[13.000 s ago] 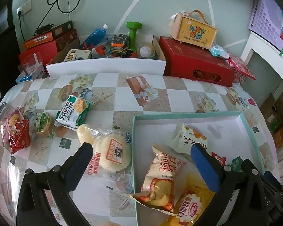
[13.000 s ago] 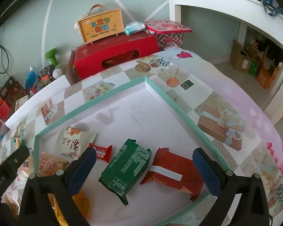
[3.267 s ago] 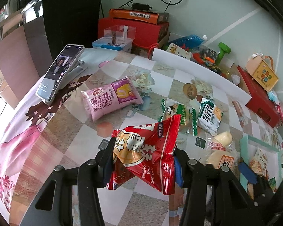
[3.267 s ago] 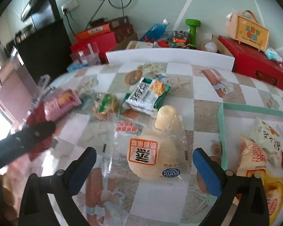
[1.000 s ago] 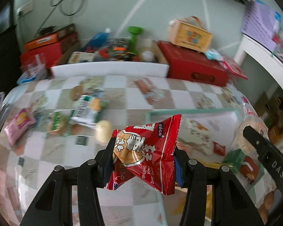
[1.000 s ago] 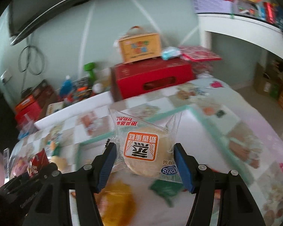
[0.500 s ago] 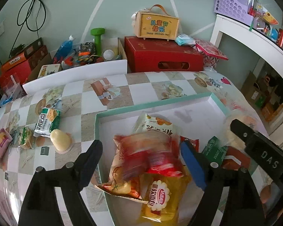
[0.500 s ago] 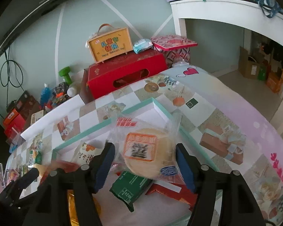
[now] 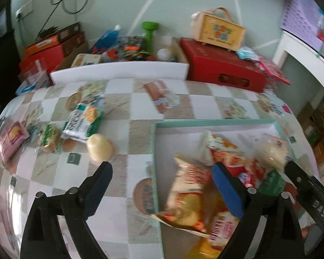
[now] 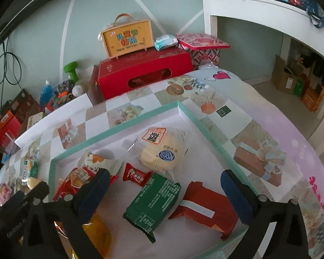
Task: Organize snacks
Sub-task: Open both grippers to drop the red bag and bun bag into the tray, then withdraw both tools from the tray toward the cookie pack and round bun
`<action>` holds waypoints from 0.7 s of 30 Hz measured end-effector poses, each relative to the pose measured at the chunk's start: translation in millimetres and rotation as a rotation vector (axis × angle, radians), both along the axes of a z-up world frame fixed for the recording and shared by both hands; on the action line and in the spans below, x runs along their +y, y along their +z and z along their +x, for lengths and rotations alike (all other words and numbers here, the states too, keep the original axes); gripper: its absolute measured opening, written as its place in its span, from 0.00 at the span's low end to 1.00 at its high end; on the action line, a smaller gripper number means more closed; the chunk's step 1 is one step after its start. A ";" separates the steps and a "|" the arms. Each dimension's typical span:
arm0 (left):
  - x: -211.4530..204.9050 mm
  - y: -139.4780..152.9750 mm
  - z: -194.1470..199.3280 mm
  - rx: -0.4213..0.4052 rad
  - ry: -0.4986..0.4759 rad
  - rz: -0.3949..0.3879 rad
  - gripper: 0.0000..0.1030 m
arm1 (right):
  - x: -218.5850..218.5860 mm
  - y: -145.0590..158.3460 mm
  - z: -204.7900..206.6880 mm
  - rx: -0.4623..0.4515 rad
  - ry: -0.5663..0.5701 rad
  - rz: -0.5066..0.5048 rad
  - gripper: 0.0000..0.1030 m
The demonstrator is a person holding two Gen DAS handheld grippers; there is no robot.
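A teal-rimmed white tray (image 10: 140,118) holds several snacks. The round bun pack (image 10: 162,149) lies loose at its far side, beyond my right gripper (image 10: 164,177), whose jaws are opening with nothing between them. A green packet (image 10: 153,200) and a red packet (image 10: 205,209) lie just under it. The red snack bag (image 9: 233,161) rests in the tray (image 9: 205,122) among other packs. My left gripper (image 9: 161,170) hovers over the tray's left rim, its jaws opening with nothing between them.
On the checked tablecloth left of the tray lie a small yellow bun (image 9: 100,146), a green-white packet (image 9: 83,118), a small green pack (image 9: 49,138) and a pink pack (image 9: 11,140). A red box (image 10: 144,73) and clutter line the back wall.
Both grippers opened and let go: the red bag and the bun pack dropped into the tray. The left gripper swung left, towards the tray's rim.
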State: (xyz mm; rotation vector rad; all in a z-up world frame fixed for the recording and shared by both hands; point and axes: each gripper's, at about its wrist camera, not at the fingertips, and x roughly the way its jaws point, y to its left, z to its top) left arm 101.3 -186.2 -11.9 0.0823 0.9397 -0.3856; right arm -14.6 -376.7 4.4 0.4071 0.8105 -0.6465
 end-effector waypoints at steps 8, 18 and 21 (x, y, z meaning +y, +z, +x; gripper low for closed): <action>17.0 -9.7 12.4 0.025 0.093 -0.003 0.99 | -3.3 -7.5 2.0 0.031 -0.026 0.028 1.00; 16.9 -10.8 13.6 0.026 0.069 0.031 0.99 | 0.2 0.4 0.5 0.002 -0.041 0.007 1.00; 18.9 -9.3 12.7 0.020 0.061 0.057 0.99 | 4.4 9.0 -0.7 -0.045 -0.043 -0.006 1.00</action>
